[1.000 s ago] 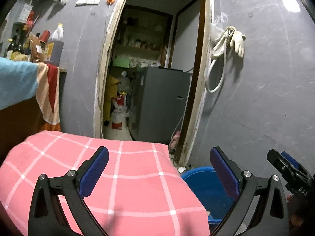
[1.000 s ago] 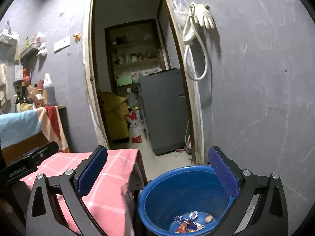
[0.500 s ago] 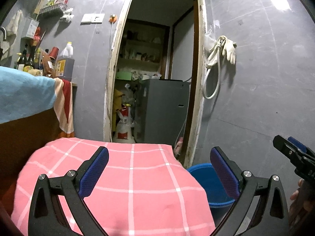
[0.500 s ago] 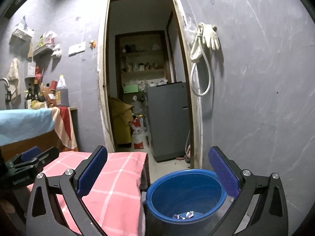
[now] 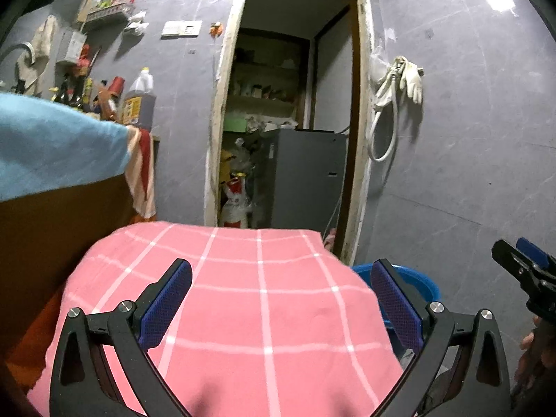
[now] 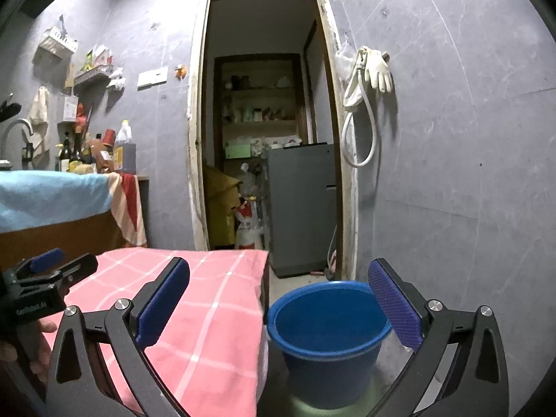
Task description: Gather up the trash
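Left gripper [image 5: 281, 299] spread wide, nothing between the blue pads [image 5: 166, 304], hanging over the pink checked cloth [image 5: 243, 312] that covers the surface directly below and ahead of it. Right gripper [image 6: 279, 300] also spread wide and empty; its left finger sits over the cloth's right edge, its right finger over the near rim of the blue bucket [image 6: 328, 344]. Bucket stands on the floor just beside the surface, below and slightly right of the right gripper's centre line; in the left wrist view only a slice of its rim [image 5: 420, 279] shows, past the cloth's right corner and behind the right pad. Bucket interior reads plain blue from this angle, bottom not visible, so can't tell what's in it. No loose trash visible on the cloth in either view. Each gripper catches the other at frame edge: right gripper far right of the left view [image 5: 528, 278], left gripper far left of the right view [image 6: 45, 278] with the person's hand [image 6: 34, 344] under it. Straight ahead of both: open doorway [image 6: 264, 121] with a grey fridge [image 6: 300, 205] inside. Right of the doorway, rubber gloves [image 6: 377, 69] and a looped hose [image 6: 359, 132] hang on the grey wall. Ahead-left: counter with bottles [image 6: 121, 149], blue towel [image 6: 52, 198] draped over its edge.
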Demonstrator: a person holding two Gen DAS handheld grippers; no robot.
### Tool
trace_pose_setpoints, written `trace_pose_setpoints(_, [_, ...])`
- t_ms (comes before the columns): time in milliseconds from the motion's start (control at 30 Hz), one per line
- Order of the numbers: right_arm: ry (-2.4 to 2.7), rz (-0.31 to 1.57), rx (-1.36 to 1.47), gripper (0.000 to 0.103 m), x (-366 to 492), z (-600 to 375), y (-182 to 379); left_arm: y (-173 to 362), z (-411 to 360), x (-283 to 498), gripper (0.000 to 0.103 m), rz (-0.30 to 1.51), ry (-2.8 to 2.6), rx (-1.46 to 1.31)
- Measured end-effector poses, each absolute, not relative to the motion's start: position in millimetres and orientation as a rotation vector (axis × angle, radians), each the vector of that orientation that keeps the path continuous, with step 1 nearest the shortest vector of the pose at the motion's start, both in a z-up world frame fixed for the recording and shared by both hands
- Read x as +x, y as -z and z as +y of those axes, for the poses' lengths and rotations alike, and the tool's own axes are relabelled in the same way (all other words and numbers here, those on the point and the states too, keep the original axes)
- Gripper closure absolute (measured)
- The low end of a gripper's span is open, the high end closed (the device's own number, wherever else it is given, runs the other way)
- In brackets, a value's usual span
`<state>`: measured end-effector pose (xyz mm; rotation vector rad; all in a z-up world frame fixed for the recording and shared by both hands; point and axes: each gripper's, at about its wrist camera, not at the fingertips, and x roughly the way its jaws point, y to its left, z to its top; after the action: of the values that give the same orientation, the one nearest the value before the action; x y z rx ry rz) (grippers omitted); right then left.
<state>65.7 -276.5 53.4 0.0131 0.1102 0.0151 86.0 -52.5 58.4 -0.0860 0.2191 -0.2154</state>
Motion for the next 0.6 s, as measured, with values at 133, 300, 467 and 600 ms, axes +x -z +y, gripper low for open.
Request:
trace_pose_setpoints(133, [-0.015, 0.119, 0.015, 0.0, 56, -271, -45, -50, -45, 76, 0.002, 0.234, 0.185, -0.104])
trace_pose_setpoints(300, [-0.023, 0.12, 0.017, 0.0, 46, -266, -36, -41, -41, 63, 0.002, 0.242, 0.153, -0.109])
trace_pose_setpoints(467, [-0.02, 0.126, 0.001, 0.0, 34, -258, -24, -34, -37, 52, 0.002, 0.241, 0.122, -0.102])
trace_pose_setpoints(600, [-0.016, 0.124, -0.001, 0.0, 29, -255, -18, -26, -36, 45, 0.002, 0.243, 0.111, -0.097])
